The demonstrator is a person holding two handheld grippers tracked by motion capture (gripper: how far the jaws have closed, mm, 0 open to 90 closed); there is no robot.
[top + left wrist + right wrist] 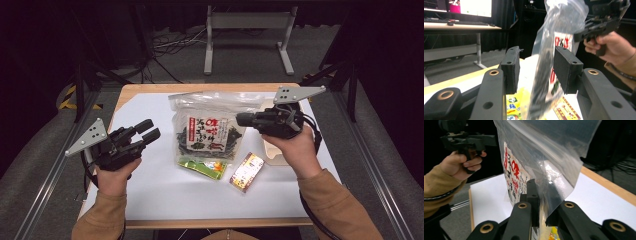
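Above the bench [150,195], your right gripper [541,217] pinches the clear bag [210,127] edge; steer your left gripper [536,70], jaws wide, squarely onto the opposite edge before closing.

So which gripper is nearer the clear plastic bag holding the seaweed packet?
Right. The right gripper is clamped on the clear plastic bag's edge; the left gripper is open, apart, off its other side.

A lab or recording studio: black curtains, a metal frame rail [47,172] beside the desk [150,190], floor cables [170,42], a monitor [475,7] on a far table.
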